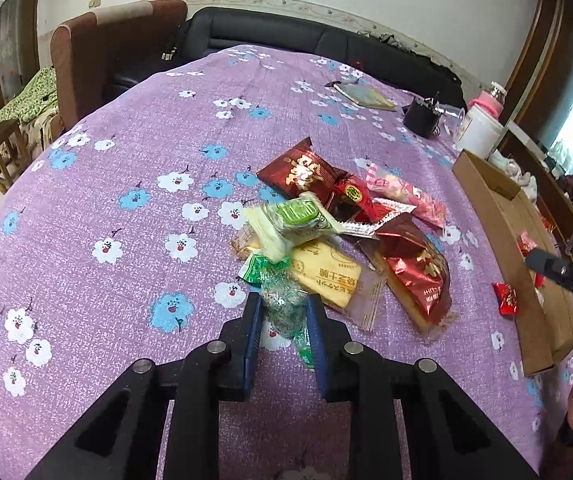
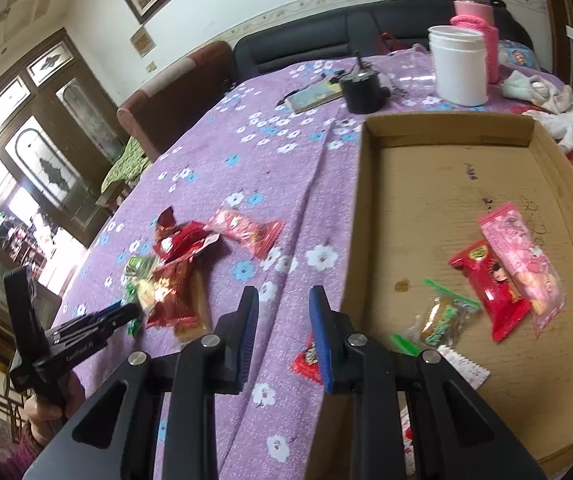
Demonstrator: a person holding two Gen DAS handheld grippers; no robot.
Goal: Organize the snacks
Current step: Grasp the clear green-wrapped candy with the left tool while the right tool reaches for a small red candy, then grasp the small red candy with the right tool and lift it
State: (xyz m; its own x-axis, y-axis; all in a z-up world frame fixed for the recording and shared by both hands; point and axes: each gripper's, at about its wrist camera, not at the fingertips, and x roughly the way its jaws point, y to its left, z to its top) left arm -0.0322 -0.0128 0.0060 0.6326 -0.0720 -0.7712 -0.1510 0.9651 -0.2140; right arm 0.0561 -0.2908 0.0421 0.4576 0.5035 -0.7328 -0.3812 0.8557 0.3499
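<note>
Now the left tool pinches a green-speckled candy at the near edge of the snack pile on the purple-clothed table. Its partner, the right tool, hangs with jaws nearly together and empty — beside the cardboard tray, where a few snacks already lie.

One cardboard tray fills the right of the right wrist view and holds four wrapped snacks: one pink packet, one red packet, one green-ended candy and one white wrapper at the lower edge. One small red candy lies on the cloth at lower centre. At the top stand one white jar, one pink-sleeved bottle and one black cup.
</note>
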